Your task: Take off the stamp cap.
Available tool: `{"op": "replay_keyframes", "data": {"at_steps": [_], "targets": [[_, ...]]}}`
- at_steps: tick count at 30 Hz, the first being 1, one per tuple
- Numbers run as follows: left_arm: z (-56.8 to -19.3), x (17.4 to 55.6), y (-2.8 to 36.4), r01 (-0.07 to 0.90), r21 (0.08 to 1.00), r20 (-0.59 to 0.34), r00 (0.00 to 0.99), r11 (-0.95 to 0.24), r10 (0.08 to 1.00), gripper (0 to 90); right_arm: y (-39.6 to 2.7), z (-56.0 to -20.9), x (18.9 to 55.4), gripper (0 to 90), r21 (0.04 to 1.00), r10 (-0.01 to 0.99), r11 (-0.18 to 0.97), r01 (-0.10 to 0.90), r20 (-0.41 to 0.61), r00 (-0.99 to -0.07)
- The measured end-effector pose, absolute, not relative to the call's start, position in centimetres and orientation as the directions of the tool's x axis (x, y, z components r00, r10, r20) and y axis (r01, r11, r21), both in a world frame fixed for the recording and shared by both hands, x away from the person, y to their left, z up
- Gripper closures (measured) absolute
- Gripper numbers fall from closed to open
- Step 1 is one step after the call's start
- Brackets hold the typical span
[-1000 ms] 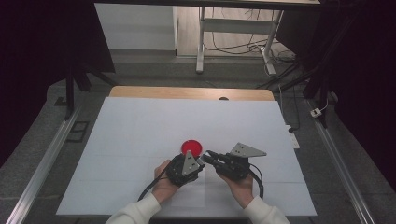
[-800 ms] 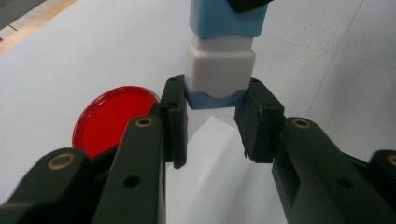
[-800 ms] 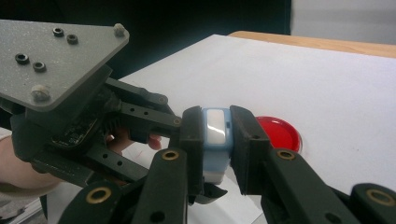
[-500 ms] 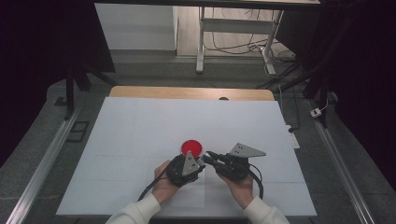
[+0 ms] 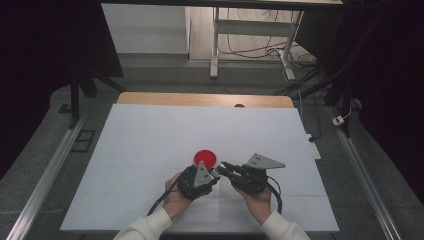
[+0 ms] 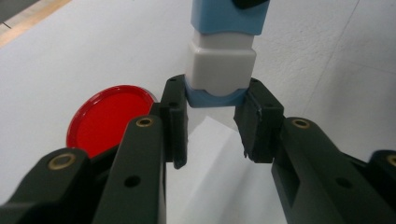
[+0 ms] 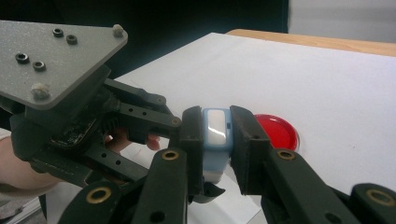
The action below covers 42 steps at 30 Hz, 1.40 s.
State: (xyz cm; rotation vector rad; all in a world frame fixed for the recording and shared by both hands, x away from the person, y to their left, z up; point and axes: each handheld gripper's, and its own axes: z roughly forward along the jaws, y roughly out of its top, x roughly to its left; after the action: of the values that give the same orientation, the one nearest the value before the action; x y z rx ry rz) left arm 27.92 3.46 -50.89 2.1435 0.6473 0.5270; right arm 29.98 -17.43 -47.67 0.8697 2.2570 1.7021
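A small blue and white block (image 6: 222, 65) hangs just above the table between both grippers. My left gripper (image 6: 217, 91) is shut on its lower blue end, jaws pressing both sides. My right gripper (image 7: 217, 116) is shut on the same block (image 7: 217, 135) from the opposite side. In the high view the left gripper (image 5: 211, 176) and right gripper (image 5: 223, 167) meet tip to tip near the table's front middle, each held in a hand. A flat red disc (image 5: 205, 157) lies on the table just beyond them, and it appears as the red disc (image 6: 107, 116) left of my left jaw.
A large white sheet (image 5: 150, 145) covers the table, with a wooden edge (image 5: 200, 99) showing at the far side. A smaller white paper (image 5: 207, 205) lies under the hands. Dark floor, metal rails and a stand with cables surround the table.
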Motion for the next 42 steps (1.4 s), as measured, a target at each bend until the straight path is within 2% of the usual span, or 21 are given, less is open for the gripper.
{"op": "replay_keyframes", "data": {"at_steps": [9, 11, 15, 32, 42], "targets": [[-51.1, 27.6, 3.0, 0.199, 0.742, 0.282, 0.774, -0.64, 0.567, 65.3, -17.3, -47.9, 30.1, 75.1, 0.914, 0.545, 0.193, 0.356, 0.202, -0.814], [-51.2, 27.7, 3.0, 0.213, 0.736, 0.271, 0.777, -0.643, 0.568, 65.3, -17.4, -47.9, 30.2, 75.2, 0.914, 0.545, 0.187, 0.36, 0.209, -0.812], [-51.3, 28.4, 3.8, 0.271, 0.771, 0.184, 0.772, -0.576, 0.609, 65.3, -18.2, -47.1, 30.2, 75.3, 0.93, 0.569, 0.151, 0.334, 0.195, -0.799], [-51.1, 28.4, 4.3, 0.274, 0.79, 0.163, 0.768, -0.548, 0.619, 65.1, -18.7, -47.3, 30.5, 75.2, 0.928, 0.566, 0.135, 0.346, 0.215, -0.796], [-50.7, 28.0, 6.1, 0.294, 0.805, 0.13, 0.76, -0.515, 0.637, 65.0, -19.0, -47.1, 30.6, 75.2, 0.933, 0.572, 0.132, 0.333, 0.203, -0.795]]}}
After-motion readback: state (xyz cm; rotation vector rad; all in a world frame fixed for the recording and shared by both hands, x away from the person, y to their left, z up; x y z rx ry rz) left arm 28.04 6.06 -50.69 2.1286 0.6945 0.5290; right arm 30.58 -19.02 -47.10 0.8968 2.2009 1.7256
